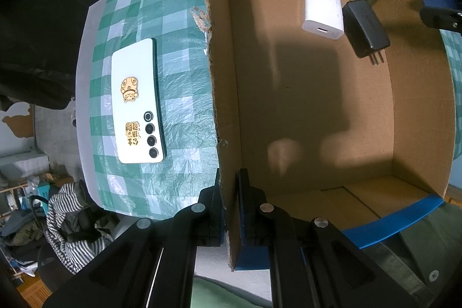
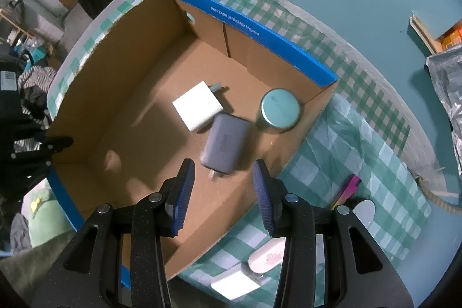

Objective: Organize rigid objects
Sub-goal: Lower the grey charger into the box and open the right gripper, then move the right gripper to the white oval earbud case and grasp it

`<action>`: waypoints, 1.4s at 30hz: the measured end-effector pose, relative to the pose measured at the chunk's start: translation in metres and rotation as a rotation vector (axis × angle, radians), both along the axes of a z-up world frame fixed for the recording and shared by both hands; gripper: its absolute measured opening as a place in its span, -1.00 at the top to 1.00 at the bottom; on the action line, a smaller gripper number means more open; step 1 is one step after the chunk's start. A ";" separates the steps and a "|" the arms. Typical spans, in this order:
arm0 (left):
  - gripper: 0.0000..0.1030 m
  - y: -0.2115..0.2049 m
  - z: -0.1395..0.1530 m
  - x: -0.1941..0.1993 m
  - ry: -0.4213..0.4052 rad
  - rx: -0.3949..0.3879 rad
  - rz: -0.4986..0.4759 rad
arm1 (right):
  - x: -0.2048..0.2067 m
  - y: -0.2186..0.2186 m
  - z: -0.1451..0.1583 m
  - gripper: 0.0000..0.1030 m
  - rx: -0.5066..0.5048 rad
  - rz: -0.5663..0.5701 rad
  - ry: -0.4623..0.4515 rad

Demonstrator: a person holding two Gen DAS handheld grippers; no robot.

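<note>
A: Left claw [image 1: 229, 210] is clamped on the near wall of the box [image 1: 225, 106], holding it steady. Right claw [image 2: 223, 184] hangs released above the box floor, nothing between its pads.

B: And the goods?

A: Dark charger [image 2: 225, 147] just under the right claw, touching the white charger [image 2: 197, 108]; the tin [image 2: 279, 110] stands beyond, in the corner. Outside, a phone [image 1: 138, 103] lies on the checked surface [image 1: 179, 19], and a white plug [image 2: 235, 285] waits beside the box.

B: Risk?

A: I'd judge the torn wall could buckle under the left grip, shifting the box. A careless reach might knock the tin over.
</note>
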State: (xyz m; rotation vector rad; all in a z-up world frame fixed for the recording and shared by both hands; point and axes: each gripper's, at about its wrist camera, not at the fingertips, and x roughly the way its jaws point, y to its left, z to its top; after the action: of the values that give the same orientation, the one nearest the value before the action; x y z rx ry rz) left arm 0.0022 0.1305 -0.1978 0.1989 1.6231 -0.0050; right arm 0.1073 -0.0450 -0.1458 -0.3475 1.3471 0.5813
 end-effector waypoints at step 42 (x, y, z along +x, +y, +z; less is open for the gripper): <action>0.85 -0.002 0.004 -0.002 -0.014 0.009 -0.014 | -0.047 -0.143 -0.055 -0.19 -0.046 -0.351 0.181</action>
State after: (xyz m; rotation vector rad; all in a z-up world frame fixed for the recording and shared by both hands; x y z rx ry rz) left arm -0.0001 0.1286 -0.1940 0.2171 1.6085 -0.0074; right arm 0.0602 -0.1877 -0.2009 -0.0907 1.5550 0.2930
